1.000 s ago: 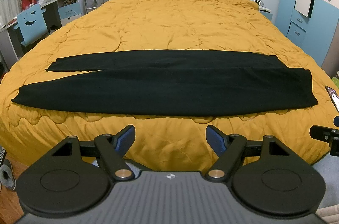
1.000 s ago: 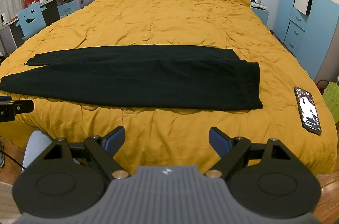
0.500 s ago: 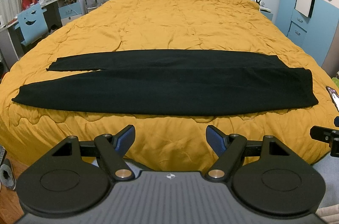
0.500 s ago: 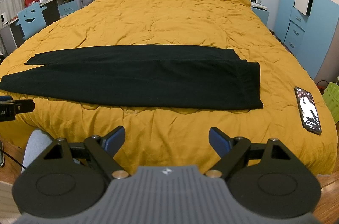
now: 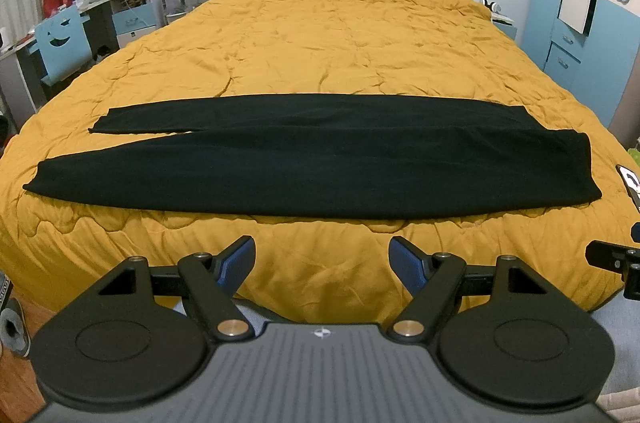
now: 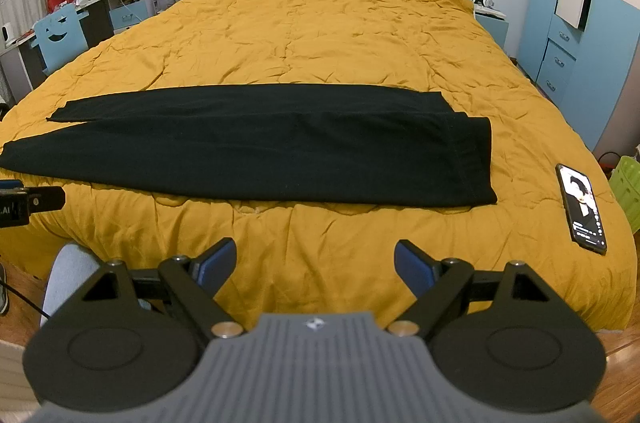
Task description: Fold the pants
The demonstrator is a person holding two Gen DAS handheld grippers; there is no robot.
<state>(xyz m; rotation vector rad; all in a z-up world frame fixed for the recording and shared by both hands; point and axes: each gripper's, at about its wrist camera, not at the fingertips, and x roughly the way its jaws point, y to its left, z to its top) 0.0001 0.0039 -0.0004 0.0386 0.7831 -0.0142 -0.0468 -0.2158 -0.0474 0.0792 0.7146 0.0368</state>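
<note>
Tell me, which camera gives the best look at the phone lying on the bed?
The right wrist view: the whole phone shows, screen lit, on the quilt beside the pants' waistband. The left wrist view catches only a sliver at its right edge.

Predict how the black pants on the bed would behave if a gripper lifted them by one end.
The pants lie thin and flat, following the quilt, so they would probably droop limply. Being long, the far end would likely drag across the quilt rather than rise. The two legs overlap loosely and may slide apart.
</note>
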